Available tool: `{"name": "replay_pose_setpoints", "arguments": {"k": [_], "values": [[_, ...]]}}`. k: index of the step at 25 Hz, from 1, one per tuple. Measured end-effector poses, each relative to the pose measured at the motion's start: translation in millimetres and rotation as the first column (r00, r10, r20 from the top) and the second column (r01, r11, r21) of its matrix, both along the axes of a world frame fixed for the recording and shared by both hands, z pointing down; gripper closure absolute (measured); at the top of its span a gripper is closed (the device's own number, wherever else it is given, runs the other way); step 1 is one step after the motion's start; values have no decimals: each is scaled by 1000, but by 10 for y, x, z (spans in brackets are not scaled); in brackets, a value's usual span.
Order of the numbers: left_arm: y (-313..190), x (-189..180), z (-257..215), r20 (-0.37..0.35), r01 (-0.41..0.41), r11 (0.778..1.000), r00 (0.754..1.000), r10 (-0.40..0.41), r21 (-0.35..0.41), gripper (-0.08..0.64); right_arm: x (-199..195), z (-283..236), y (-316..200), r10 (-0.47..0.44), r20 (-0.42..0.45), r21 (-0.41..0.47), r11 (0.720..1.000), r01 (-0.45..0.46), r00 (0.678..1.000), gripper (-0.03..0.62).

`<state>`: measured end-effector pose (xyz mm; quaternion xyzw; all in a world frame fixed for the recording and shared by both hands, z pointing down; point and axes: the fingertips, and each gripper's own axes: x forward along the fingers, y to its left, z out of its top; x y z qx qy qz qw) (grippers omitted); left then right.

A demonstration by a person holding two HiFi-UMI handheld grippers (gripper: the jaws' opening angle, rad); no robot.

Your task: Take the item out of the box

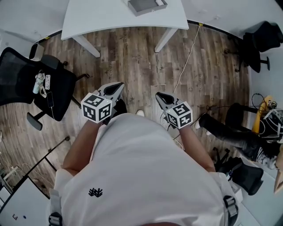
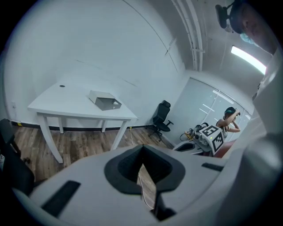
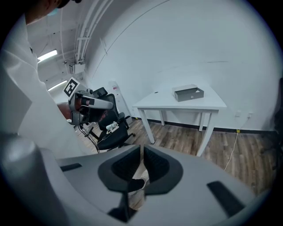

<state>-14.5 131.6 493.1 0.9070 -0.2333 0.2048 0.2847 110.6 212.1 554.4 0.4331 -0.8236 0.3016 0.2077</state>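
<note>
The grey open box (image 1: pixel 146 5) lies on the white table (image 1: pixel 110 17) at the far side of the room, well away from both grippers. It shows in the left gripper view as the box (image 2: pixel 105 100) and in the right gripper view as the box (image 3: pixel 189 93); what is inside it is hidden. I hold my left gripper (image 1: pixel 116 88) and my right gripper (image 1: pixel 161 98) side by side over the wooden floor, close to my body. The left gripper (image 2: pixel 142 149) has its jaws together on nothing. The right gripper (image 3: pixel 141 148) shows only a thin slit, with nothing between its jaws.
A black office chair (image 1: pixel 31 84) with small items on its seat stands at my left. A pale cable (image 1: pixel 188 57) runs across the floor from the table. At my right are another black chair (image 1: pixel 256 44) and a person's outstretched legs (image 1: pixel 225 128).
</note>
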Motion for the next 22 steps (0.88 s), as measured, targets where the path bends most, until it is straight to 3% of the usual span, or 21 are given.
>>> {"name": "replay_pose_setpoints", "arguments": {"k": [8,15,22], "values": [[-785,-219,-33,-1,-82,996,997,82,25,554,-164,29,-851,66,-19,-34,997,-66,998,572],[-1364,-671,94,45,-64,997,997,63,40,552,-301,3,-1590,75,-66,-24,997,-77,995,572],[-1734,-733,67,7,-19,999,1000,19,28,554,-136,-114,-2194,83,-97,9,997,-82,992,574]]}}
